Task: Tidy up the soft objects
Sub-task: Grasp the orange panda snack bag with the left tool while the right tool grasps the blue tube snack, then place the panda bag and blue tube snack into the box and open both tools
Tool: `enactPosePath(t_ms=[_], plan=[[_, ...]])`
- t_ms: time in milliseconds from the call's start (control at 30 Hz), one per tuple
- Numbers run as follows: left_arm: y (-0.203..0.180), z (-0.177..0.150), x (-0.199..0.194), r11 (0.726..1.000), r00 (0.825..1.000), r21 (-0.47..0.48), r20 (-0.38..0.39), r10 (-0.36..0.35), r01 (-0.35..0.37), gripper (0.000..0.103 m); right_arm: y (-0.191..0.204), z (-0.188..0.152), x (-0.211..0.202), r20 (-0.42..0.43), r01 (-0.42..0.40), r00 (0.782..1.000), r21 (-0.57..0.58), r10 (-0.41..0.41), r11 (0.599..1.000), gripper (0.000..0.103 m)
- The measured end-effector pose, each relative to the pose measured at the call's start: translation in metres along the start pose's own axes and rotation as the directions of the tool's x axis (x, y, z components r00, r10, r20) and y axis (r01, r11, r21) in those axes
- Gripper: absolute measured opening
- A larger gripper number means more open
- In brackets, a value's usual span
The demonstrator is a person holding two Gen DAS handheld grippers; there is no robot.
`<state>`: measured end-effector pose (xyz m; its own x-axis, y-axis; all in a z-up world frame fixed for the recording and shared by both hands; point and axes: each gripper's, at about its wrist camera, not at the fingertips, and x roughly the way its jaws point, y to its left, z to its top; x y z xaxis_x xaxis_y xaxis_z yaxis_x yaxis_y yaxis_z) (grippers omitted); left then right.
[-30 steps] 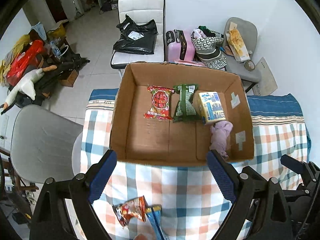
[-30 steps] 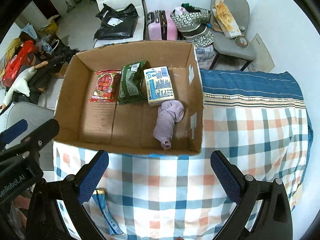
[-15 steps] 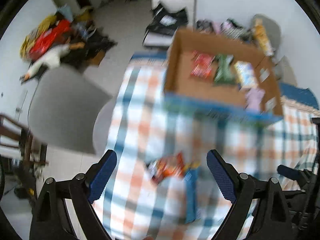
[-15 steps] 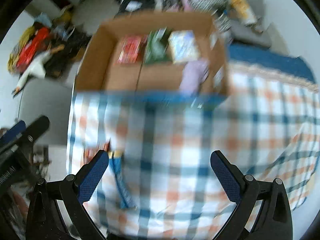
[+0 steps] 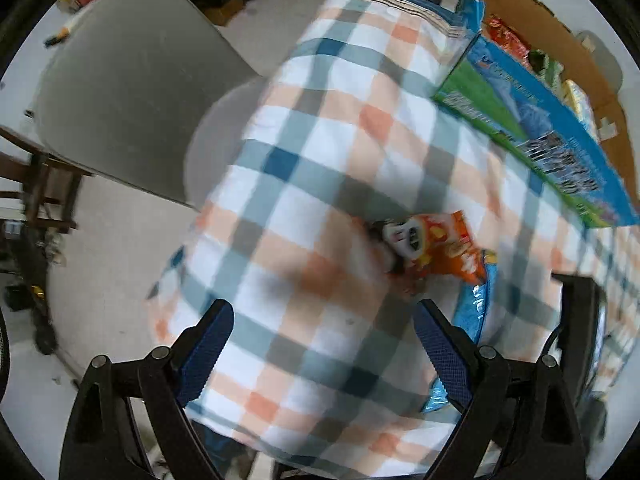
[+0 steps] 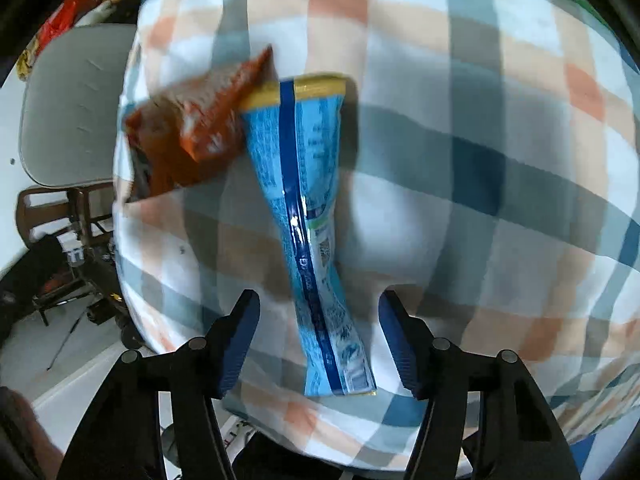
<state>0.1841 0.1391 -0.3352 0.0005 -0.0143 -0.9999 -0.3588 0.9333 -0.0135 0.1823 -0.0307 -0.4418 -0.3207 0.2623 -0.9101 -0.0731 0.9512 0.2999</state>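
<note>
Two snack packets lay on the checked tabletop [image 6: 460, 184] outside the cardboard box [image 5: 532, 12], so the task appeared partly done. One blue packet [image 6: 308, 216] ran from the upper centre of the right wrist view down to the bottom centre, its near end lying between the fingers of the right tool [image 6: 318, 340]. One orange packet [image 6: 192, 128] lay touching it at the upper left of that view. In the left wrist view the orange packet [image 5: 432, 246] sat right of centre, with the blue packet [image 5: 478, 308] partly under it. The box stood at the upper right of that view; a red packet [image 5: 504, 36], a green one and a pale one could be made out inside, though blur prevented a firm count. The right tool was spread wide, straddling the blue packet without pressing it. The left tool [image 5: 322, 348] was likewise spread wide and held nothing. Both loose packets remained to be boxed.
</note>
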Motion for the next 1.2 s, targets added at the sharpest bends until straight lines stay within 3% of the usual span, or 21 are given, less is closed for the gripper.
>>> enactPosePath(t_ms=[67, 167, 300, 500, 533, 600, 867, 1200], plan=[[-0.005, 0.011, 0.002, 0.998, 0.997, -0.013, -0.027, -0.066, 0.065, 0.092, -0.002, -0.004, -0.002, 0.021, 0.038, 0.999, 0.002, -0.039, 0.999, 0.026], [-0.019, 0.029, 0.014, 0.991, 0.988, -0.015, -0.073, -0.134, 0.133, 0.092, -0.016, -0.007, -0.015, 0.028, 0.022, 0.999, 0.039, -0.023, 0.999, 0.022], [-0.043, 0.049, 0.039, 0.990, 0.980, 0.021, -0.142, -0.137, 0.141, 0.092, -0.040, -0.011, -0.039, 0.083, 0.054, 0.995, 0.077, -0.060, 0.996, 0.022], [-0.072, 0.061, 0.086, 0.992, 0.967, 0.095, -0.247, -0.060, 0.086, 0.092, -0.066, -0.001, -0.066, 0.130, 0.071, 0.988, 0.139, -0.089, 0.988, 0.022], [-0.074, 0.061, 0.089, 0.992, 0.969, 0.099, -0.239, -0.057, 0.082, 0.092, -0.070, -0.001, -0.067, 0.131, 0.067, 0.987, 0.150, -0.087, 0.986, 0.022], [-0.075, 0.061, 0.089, 0.993, 0.976, 0.093, -0.214, -0.049, 0.070, 0.081, -0.076, 0.000, -0.073, 0.137, 0.066, 0.987, 0.161, -0.088, 0.985, 0.022], [-0.085, 0.049, 0.073, 0.989, 0.991, 0.145, -0.133, -0.019, 0.039, 0.064, -0.077, 0.000, -0.070, 0.135, 0.064, 0.987, 0.168, -0.087, 0.984, 0.021], [-0.105, 0.015, 0.028, 0.976, 0.992, 0.189, -0.074, -0.097, 0.110, 0.059, -0.070, -0.001, -0.082, 0.152, 0.059, 0.985, 0.133, -0.079, 0.989, 0.019]])
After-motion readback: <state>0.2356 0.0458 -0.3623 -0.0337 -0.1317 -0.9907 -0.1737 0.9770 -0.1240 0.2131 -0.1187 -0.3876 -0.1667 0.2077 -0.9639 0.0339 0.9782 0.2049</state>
